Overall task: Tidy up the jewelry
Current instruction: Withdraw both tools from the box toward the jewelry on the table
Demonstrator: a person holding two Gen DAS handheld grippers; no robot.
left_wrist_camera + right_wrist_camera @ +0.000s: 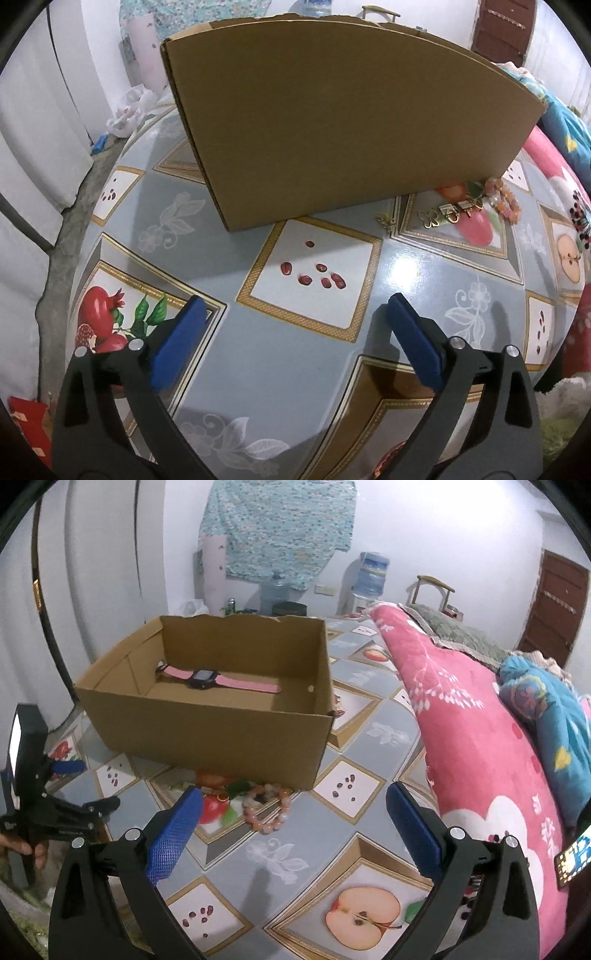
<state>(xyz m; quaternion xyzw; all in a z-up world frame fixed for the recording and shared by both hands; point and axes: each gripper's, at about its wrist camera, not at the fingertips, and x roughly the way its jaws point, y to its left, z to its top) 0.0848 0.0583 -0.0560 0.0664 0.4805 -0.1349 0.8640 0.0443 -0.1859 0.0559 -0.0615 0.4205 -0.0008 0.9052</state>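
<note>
An open cardboard box (207,709) stands on the fruit-patterned tabletop (295,849), and a pink-strapped watch (218,681) lies inside it. In front of the box lies a pink bead bracelet (269,808) beside a small gold piece (222,796). My right gripper (294,794) hovers open just in front of the bracelet with nothing between its fingers. In the left wrist view the box's side wall (332,122) fills the top, with the bracelet (506,201) and gold earrings (448,214) at its right corner. My left gripper (295,304) is open over bare tabletop, empty, and also shows in the right wrist view (99,782).
A pink blanket (480,738) and a blue one (554,720) are heaped along the table's right side. A lit phone (574,853) lies at the far right. The table's left edge (85,221) drops to the floor, where a plastic bag (129,107) lies.
</note>
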